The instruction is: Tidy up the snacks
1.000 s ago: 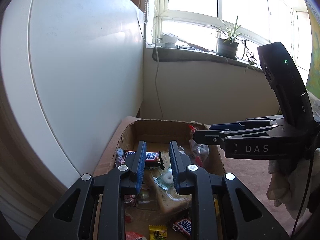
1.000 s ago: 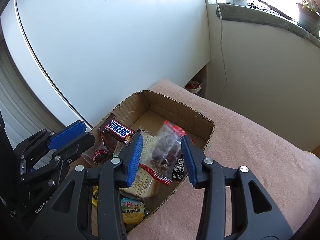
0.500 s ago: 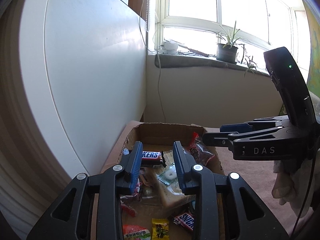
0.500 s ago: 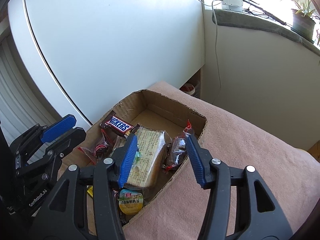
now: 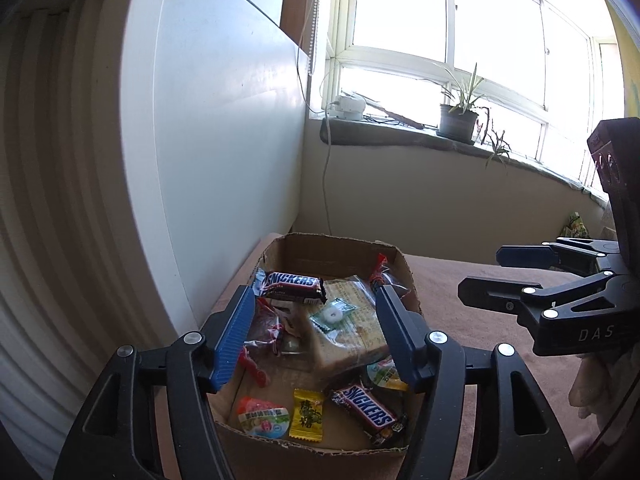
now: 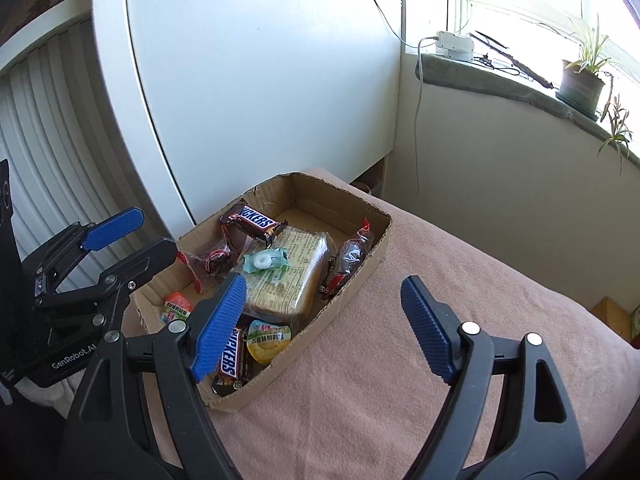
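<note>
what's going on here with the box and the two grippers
A person is sorting snacks with two handheld grippers. The cardboard box on the pink cloth already holds Snickers bars, a wrapped cake and candies. The left gripper and right gripper are both opening, with nothing gripped.

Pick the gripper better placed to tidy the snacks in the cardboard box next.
Left, probably. The left gripper points straight over the cardboard box, its opening jaws framing the snacks and holding nothing. The right gripper, also opening and holding nothing, sits off the box's side, mostly over the pink cloth.
</note>
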A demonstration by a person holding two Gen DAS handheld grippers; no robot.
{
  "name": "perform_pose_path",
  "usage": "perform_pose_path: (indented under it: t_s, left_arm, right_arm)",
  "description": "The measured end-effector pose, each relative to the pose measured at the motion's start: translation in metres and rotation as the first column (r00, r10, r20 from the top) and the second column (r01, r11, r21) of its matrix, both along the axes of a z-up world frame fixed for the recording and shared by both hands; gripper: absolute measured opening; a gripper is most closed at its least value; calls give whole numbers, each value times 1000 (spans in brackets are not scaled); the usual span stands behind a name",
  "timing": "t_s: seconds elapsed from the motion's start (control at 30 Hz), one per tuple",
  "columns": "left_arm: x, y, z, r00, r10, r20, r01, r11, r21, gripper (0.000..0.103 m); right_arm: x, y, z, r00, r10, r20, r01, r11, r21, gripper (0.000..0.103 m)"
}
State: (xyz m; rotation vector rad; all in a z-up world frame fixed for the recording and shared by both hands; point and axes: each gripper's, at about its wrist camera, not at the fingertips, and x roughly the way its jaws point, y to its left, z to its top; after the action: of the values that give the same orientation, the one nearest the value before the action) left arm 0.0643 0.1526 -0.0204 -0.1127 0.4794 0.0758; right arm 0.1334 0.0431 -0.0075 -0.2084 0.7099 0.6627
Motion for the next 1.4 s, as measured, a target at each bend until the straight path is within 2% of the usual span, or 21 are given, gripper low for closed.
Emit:
perform_pose_path:
  t_s: [0.1,0.2,0.27,0.37,0.6,0.87,1.4]
  left_arm:
    - [-15,-2,2,1000,19,2,-19,1000,-6,71]
    - [-32,-8,3,999,45,6,-45,999,18,73]
    - [-44,-12,3,998,70,8,-70,997,40,75]
    - [-59,-14,1,995,99,-2,-99,993,57,77]
    - [-84,-14,-4,984,169,-48,-167,985,35,80]
    - [-97,-23,0,982,180,-49,-177,982,61,80]
    - [-100,-29,1,983,180,-43,-176,980,89,81]
  right_arm:
    - [-24,-11,3,1000,5,25,-5,1000,-2,85]
    - [-50,-23,3,998,1,65,-1,1000,-1,95]
    - [-67,-31,2,996,2,85,-3,1000,8,97]
    - [-86,-41,-3,997,-7,79,4,999,36,99]
    - [-118,-62,-16,996,-55,75,52,998,42,100]
    - [-138,-81,-8,988,-92,125,87,995,42,100]
    - [-140,-98,-13,985,-144,100,135,987,90,100]
